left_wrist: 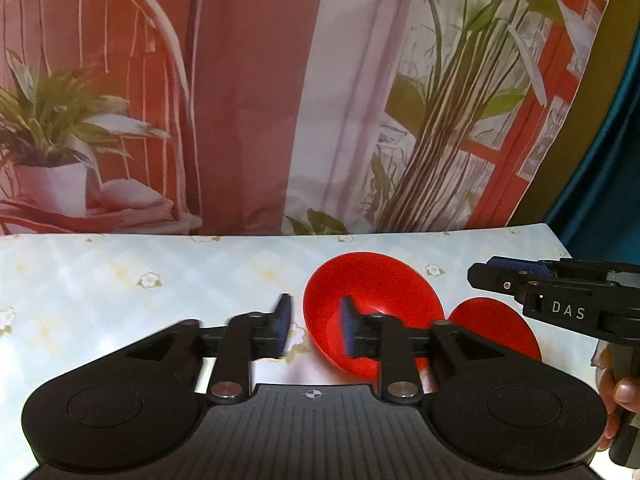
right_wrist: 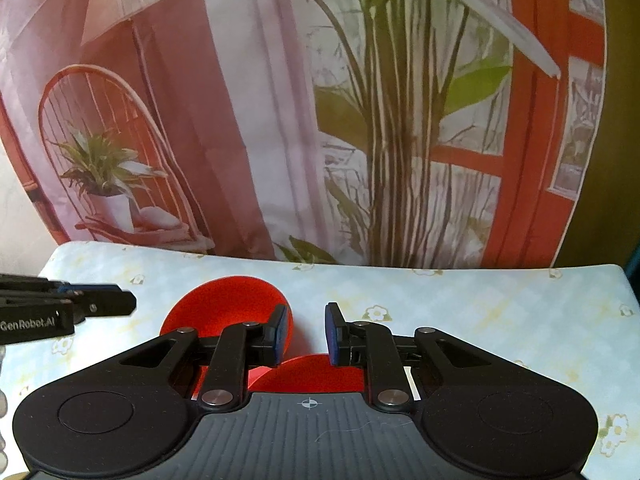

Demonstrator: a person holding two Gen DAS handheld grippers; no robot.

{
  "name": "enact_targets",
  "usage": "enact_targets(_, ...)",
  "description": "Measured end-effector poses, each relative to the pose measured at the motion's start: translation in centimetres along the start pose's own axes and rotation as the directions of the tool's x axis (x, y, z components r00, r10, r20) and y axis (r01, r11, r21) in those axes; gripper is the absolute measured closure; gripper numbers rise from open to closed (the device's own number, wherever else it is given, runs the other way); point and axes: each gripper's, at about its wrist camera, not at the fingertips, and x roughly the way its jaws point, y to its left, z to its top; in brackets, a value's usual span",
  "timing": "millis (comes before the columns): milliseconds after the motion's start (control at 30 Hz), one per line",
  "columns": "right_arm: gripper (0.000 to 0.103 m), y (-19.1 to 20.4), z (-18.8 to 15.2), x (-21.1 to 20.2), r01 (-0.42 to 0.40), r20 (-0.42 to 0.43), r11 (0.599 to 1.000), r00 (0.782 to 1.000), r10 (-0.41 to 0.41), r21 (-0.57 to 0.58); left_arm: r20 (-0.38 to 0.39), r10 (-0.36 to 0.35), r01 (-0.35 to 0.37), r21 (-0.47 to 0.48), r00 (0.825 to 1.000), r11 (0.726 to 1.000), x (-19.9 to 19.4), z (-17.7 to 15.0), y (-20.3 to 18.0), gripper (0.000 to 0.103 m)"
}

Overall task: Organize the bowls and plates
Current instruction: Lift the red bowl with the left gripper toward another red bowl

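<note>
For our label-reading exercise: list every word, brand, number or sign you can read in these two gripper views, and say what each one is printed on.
"DAS": white letters on the side of the right gripper, seen from the left wrist view.
"GenRobot.AI": white letters on the side of the left gripper, seen from the right wrist view.
A small crosshair mark, no text, sits on each camera's own gripper body.
No text shows on the red bowls or the tablecloth.

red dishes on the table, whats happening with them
A person holds a two-finger gripper in each hand over a table with a floral cloth. Two red dishes sit side by side: a red bowl and a smaller red dish beside it. The left gripper is open, one finger in front of the bowl. The right gripper is open too, hovering above the dishes. Neither grips anything.
</note>
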Motion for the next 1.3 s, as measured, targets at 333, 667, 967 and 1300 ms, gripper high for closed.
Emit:
enact_targets(333, 0.071, 0.1, -0.8, 3.0, -0.007, -0.008, 1.0, 1.0, 0.007, 0.011, -0.059, -0.023, 0.02, -0.048, 0.998, 0.999, 3.5, -0.8, 1.4, 0.066)
enact_targets(667, 0.079, 1.2, -1.6, 5.5, -0.021, -0.058, 1.0, 0.998, 0.022, 0.004, -0.075, -0.075, 0.072, -0.048, 0.994, 0.996, 4.3, -1.5, 1.3, 0.09)
enact_targets(967, 0.094, 1.9, -1.2, 5.1, -0.016, -0.06, 1.0, 0.998, 0.016, 0.007, -0.047, -0.093, 0.091, -0.047, 0.995, 0.995, 2.8, -1.0, 1.5, 0.093)
enact_targets(1300, 0.094, 2.9, 0.3, 0.8, -0.042, -0.006, 0.999, 0.999, 0.042, 0.032, -0.004, -0.097, 0.097, 0.0, 0.995, 0.995, -2.5, -0.3, 0.8, 0.092)
